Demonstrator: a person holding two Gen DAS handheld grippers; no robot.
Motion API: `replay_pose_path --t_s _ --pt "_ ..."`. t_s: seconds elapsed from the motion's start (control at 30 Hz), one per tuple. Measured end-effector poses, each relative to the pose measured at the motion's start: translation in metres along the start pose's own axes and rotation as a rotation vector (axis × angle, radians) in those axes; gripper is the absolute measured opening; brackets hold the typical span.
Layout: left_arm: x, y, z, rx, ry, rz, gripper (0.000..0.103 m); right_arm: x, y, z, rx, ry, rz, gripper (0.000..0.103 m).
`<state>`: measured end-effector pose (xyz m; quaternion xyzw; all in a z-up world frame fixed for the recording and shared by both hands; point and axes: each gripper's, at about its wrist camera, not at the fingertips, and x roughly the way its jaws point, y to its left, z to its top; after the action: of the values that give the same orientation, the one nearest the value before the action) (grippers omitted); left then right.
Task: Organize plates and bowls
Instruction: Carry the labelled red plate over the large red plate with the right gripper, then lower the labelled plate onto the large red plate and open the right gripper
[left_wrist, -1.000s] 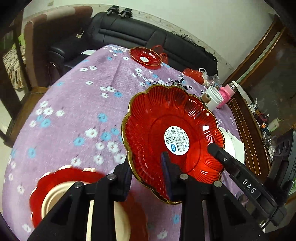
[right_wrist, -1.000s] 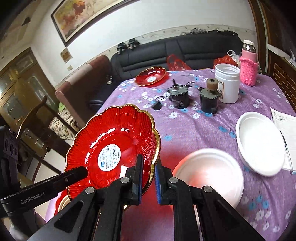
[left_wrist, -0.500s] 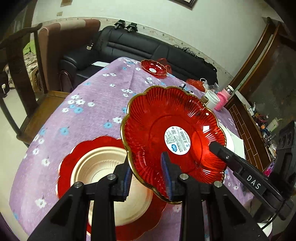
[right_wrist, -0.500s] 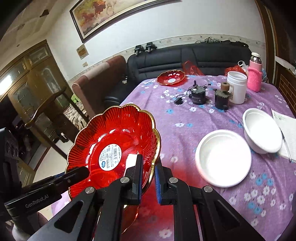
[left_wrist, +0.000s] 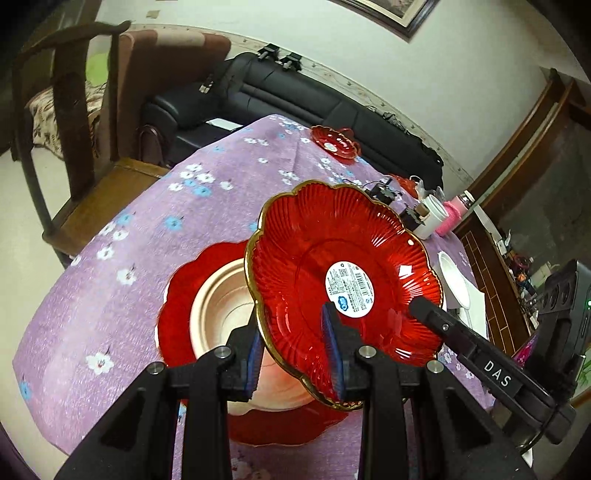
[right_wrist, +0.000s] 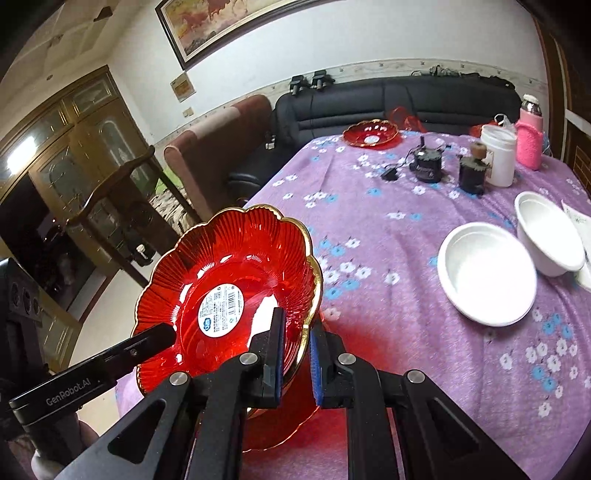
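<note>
Red plates (left_wrist: 343, 266): three; white bowls (right_wrist: 487, 273): two.

- "DAS": white letters on the black finger of the right gripper (left_wrist: 424, 314), read in the left wrist view.
- "GenRobot.AI": white letters on the black finger of the left gripper (right_wrist: 162, 334), read in the right wrist view.
- Round white sticker (left_wrist: 349, 283) with a barcode, a small code square and a blue logo: at the centre of the red plate (left_wrist: 384, 258). Its fine print is too small to read in either view.
- A like white sticker on the second red plate (right_wrist: 370, 133), at the table's far edge; unreadable.
- Paper notice (right_wrist: 182, 87) on the wall under the painting; unreadable.
</note>
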<state>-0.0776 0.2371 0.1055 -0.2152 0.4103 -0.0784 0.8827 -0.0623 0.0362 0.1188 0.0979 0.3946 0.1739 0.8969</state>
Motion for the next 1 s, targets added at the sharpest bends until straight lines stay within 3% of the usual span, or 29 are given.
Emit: replay_pose_path --t_s 0.2,0.57,0.9,1.0 --pt "-0.004 0.02 -0.013 -0.032 -0.013 0.02 0.029 0.018 0.007 -0.013 0.006 0.044 0.02 0.013" --pt "0.011 0.043 -0.026 -0.07 0.032 0.056 0.029 0.05 0.006 -0.035 0.031 0.118 0.037 0.014" --pt "0.023 0.046 -0.026 -0.073 0.05 0.076 0.029 0.056 0.006 -0.037 0.007 0.113 0.013 0.016" --pt "0.023 0.046 -0.026 -0.08 0.054 0.068 0.034 0.055 0.007 -0.038 0.012 0.11 0.018 0.017"
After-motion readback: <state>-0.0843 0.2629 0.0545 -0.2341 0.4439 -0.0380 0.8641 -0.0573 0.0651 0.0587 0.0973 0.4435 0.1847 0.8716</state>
